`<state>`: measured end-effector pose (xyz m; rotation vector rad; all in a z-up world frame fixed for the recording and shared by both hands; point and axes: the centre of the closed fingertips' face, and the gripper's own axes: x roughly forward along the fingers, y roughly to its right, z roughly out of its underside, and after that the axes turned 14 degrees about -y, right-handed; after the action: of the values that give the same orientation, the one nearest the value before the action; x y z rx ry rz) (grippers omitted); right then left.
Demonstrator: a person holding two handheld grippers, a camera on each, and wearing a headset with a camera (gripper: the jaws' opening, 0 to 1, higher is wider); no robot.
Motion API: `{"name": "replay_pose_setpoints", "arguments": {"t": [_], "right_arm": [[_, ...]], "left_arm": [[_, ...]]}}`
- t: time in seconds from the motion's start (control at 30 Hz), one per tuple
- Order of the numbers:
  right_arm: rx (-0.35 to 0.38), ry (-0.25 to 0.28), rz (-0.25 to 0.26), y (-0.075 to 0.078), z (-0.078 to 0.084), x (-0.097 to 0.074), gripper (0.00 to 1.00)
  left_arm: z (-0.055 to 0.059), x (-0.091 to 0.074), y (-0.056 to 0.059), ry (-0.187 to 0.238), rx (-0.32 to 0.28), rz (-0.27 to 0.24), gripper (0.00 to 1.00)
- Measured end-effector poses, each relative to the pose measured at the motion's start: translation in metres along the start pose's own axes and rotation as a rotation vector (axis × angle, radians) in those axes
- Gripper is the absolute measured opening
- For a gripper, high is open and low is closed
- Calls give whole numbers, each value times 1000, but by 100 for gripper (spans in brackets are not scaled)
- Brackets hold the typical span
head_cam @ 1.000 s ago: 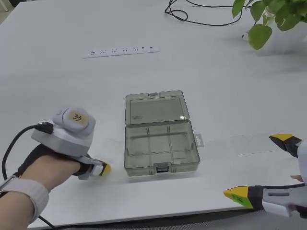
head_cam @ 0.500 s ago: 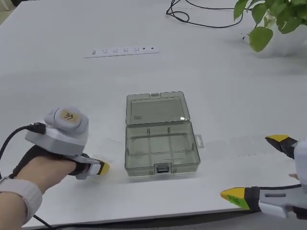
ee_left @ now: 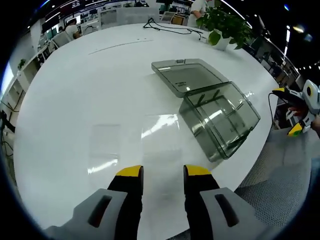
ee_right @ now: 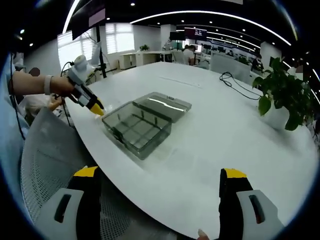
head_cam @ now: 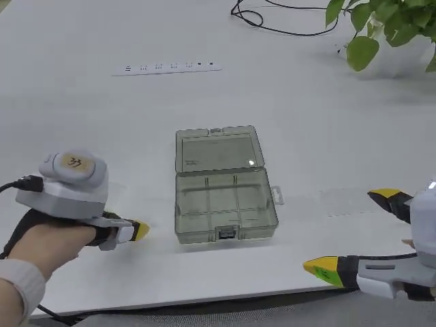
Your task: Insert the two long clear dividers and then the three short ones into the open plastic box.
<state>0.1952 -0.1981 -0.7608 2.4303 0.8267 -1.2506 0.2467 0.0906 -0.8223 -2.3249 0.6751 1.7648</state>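
Open box (head_cam: 225,204) lies near front edge of counter (head_cam: 102,122). Left gripper (head_cam: 138,231) is left of box, jaws narrow, empty; right gripper (head_cam: 352,231) at front-right, jaws wide, empty.

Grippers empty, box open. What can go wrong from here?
1. The thin clear divider sheets lie flat on the white table ahead of the left gripper, nearly invisible: a pinch may miss or just slide them.
2. The smoky transparent plastic box sits unheld near the table's front edge; a bump from the wide-open right gripper might shove it.
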Motion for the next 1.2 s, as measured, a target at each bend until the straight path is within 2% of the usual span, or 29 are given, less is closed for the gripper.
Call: {"name": "replay_pose_setpoints", "arguments": {"t": [0.07, 0.13, 0.27, 0.4, 0.57, 0.63, 0.73, 0.77, 0.83, 0.9, 1.03, 1.2], "right_arm": [[13, 1, 0, 0, -2, -3, 100], [74, 27, -16, -2, -8, -7, 100], [99, 52, -9, -2, -14, -9, 100], [158, 68, -18, -2, -24, -7, 99], [209, 104, -41, -7, -45, -5, 95], [235, 136, -73, -13, -58, -5, 93], [256, 143, -96, -18, -71, -3, 87], [257, 147, -99, -19, -73, -2, 86], [266, 162, -116, -22, -84, 1, 84], [272, 166, -128, -20, -89, 4, 81], [290, 155, -148, -30, -101, 14, 72], [334, 200, -203, -44, -125, 23, 57]], "left_arm": [[-2, -6, 1, 12, 3, 3, 30], [-6, -12, 2, 34, 5, -2, 30], [-15, -19, 4, 94, -16, 23, 30], [-22, -25, 9, 133, -24, 43, 30], [-35, -30, 24, 187, -28, 108, 30], [-40, -32, 31, 211, -24, 122, 30], [-49, -36, 43, 258, -5, 150, 30], [-50, -36, 45, 258, -2, 152, 30], [-57, -39, 56, 299, 34, 172, 30], [-57, -39, 61, 301, 39, 178, 30], [-63, -39, 73, 339, 45, 199, 30], [-67, -41, 87, 388, 33, 224, 30]]}}
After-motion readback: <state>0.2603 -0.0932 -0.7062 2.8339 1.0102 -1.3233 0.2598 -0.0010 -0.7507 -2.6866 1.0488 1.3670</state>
